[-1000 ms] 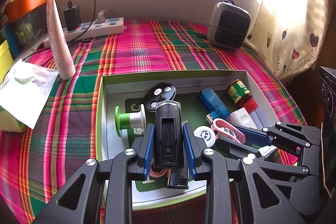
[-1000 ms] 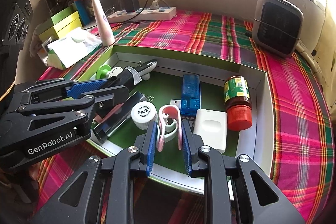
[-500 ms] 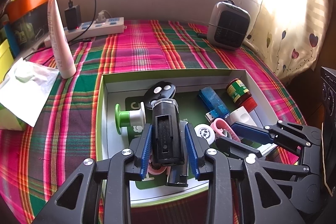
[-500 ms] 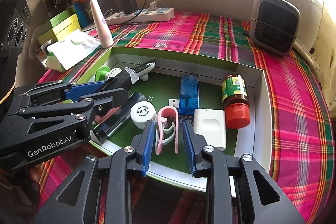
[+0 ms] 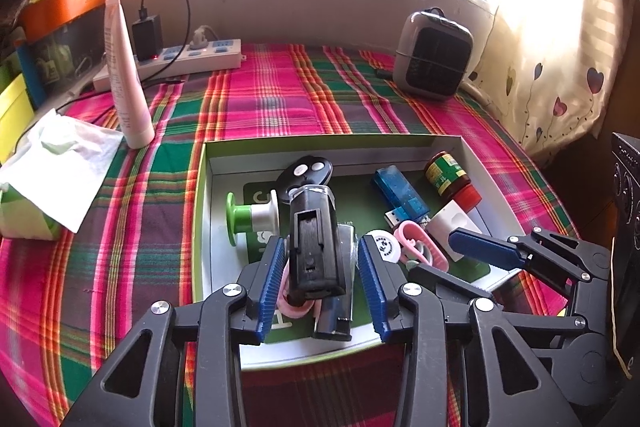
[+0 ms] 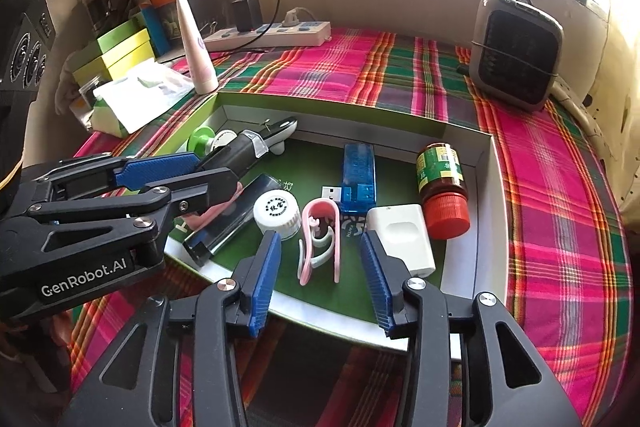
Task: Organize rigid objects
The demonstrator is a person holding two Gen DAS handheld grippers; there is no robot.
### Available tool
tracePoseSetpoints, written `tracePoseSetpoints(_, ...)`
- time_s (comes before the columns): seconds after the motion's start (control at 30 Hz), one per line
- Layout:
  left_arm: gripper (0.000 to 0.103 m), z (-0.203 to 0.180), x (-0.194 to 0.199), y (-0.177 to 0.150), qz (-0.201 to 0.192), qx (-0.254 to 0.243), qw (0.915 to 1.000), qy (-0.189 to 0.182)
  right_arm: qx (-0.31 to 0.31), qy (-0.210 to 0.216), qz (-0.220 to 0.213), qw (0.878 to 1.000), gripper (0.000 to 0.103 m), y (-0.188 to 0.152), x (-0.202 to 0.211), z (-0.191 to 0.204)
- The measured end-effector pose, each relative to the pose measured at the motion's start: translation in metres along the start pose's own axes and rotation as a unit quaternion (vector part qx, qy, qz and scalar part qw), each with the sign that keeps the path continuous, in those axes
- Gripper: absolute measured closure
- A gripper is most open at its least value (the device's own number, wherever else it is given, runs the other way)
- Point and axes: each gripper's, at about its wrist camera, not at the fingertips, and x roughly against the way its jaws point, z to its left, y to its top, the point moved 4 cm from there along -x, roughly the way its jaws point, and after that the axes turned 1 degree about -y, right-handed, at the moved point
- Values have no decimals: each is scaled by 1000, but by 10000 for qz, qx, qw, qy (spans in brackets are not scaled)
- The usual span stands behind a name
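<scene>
A shallow box with a green rim (image 5: 200,207) and green floor holds the rigid items. My left gripper (image 5: 322,287) has its jaws opening around a black block (image 5: 316,247). The block rests tilted on other items, with a gap to each blue pad. My right gripper (image 6: 320,279) is also opening, and a pink clip (image 6: 320,239) lies flat on the box floor between its pads, untouched. Around them lie a white round cap (image 6: 277,213), a blue USB device (image 6: 358,171), a white adapter (image 6: 404,235), a red-capped jar (image 6: 440,187), a green-and-white spool (image 5: 250,217) and a black key fob (image 5: 306,173).
The box sits on a plaid cloth (image 5: 280,99). Behind it stand a pink-white tube (image 5: 124,75), a power strip (image 5: 192,59) with a plugged charger, and a grey heater (image 5: 432,55). A tissue pack (image 5: 52,163) lies at the left, and stacked green boxes (image 6: 116,55) are beyond it.
Both grippers' jaws have spread apart. The left pads have come off the black block and the right pads off the pink clip, which now lies in the box. Neither hand has moved.
</scene>
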Motion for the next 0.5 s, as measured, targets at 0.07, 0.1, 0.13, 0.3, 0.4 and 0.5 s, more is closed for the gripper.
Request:
tracePoseSetpoints(0.07, 66, -1, 4, -2, -26, 5, 10000, 5, -2, -33, -22, 10000, 60, -1, 3, 0)
tracePoseSetpoints(0.1, 66, -1, 7, -2, -38, 9, 10000, 17, 6, -64, -40, 10000, 59, -2, 5, 1)
tracePoseSetpoints(0.13, 66, -1, 9, -3, -49, 20, 10000, 20, 17, -90, -65, 9999, 59, -2, 7, 2)
tracePoseSetpoints(0.3, 64, -4, 25, -9, -197, 17, 9997, 143, -59, -147, -150, 9998, 56, -5, 17, 2)
tracePoseSetpoints(0.4, 64, -5, 35, -14, -267, 16, 9994, 209, -165, -142, -221, 9995, 55, -8, 25, 2)
tracePoseSetpoints(0.5, 63, -6, 44, -20, -317, 10, 9989, 333, -253, -143, -267, 9992, 55, -11, 31, 2)
